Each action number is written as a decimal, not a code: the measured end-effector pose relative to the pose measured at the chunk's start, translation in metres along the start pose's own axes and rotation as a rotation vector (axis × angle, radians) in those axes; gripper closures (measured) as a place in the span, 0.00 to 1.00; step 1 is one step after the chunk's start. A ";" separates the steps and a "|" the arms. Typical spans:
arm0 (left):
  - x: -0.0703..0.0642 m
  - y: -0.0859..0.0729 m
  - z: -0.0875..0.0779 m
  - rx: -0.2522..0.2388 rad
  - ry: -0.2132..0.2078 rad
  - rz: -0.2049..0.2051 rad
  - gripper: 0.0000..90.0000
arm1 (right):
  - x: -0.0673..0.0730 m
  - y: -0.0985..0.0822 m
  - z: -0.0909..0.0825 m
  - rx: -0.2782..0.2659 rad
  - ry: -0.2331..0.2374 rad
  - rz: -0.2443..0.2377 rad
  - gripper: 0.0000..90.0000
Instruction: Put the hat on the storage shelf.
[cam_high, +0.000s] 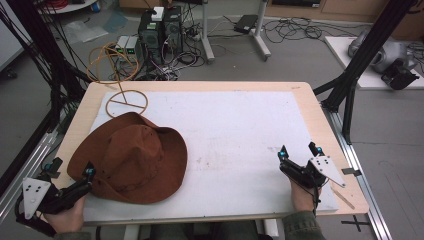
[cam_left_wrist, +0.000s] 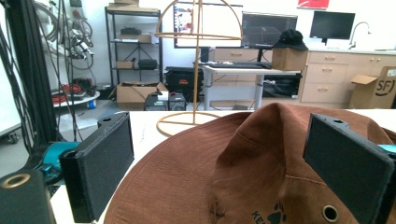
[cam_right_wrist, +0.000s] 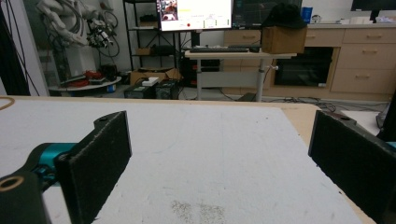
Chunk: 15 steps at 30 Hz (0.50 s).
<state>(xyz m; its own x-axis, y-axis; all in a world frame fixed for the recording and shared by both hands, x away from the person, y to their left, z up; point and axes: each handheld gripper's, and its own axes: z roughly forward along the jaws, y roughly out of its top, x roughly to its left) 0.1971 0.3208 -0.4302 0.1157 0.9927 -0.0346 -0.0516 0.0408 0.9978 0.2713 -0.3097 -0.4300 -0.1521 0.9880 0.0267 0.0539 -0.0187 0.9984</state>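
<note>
1. At the tabletop's (cam_high: 320, 115) near left corner, the person's left hand (cam_high: 67, 217) grips the left tongs (cam_high: 70, 167), which angle up and to the right; their jaws stand wide apart, the right jaw over the brim of the brown hat (cam_high: 132, 157), the left jaw off its edge.
2. At the near right corner, the right hand (cam_high: 301, 196) holds the right tongs (cam_high: 299, 150) pointing away from the person, jaws apart over the bare white mat (cam_high: 240, 125) with nothing between them.
3. The brown hat lies on the left half of the mat, crown up.
4. Beyond it, at the far left corner, a wire hat stand (cam_high: 125, 100) stands upright, its ring base just beside the hat's far brim.
</note>
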 end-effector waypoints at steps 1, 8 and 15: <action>0.000 0.000 0.000 0.001 -0.003 -0.003 0.10 | 0.000 0.000 0.000 0.000 0.001 0.003 0.06; 0.000 0.000 0.000 0.004 -0.017 -0.005 0.10 | -0.001 0.000 -0.001 0.002 -0.004 0.007 0.06; -0.002 0.002 0.001 0.015 -0.046 -0.003 0.10 | -0.001 -0.001 -0.001 0.007 0.001 0.008 0.06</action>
<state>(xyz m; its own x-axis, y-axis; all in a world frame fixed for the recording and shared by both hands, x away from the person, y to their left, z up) 0.1978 0.3184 -0.4280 0.1612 0.9863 -0.0351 -0.0364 0.0415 0.9985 0.2706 -0.3109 -0.4308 -0.1523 0.9877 0.0348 0.0616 -0.0257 0.9978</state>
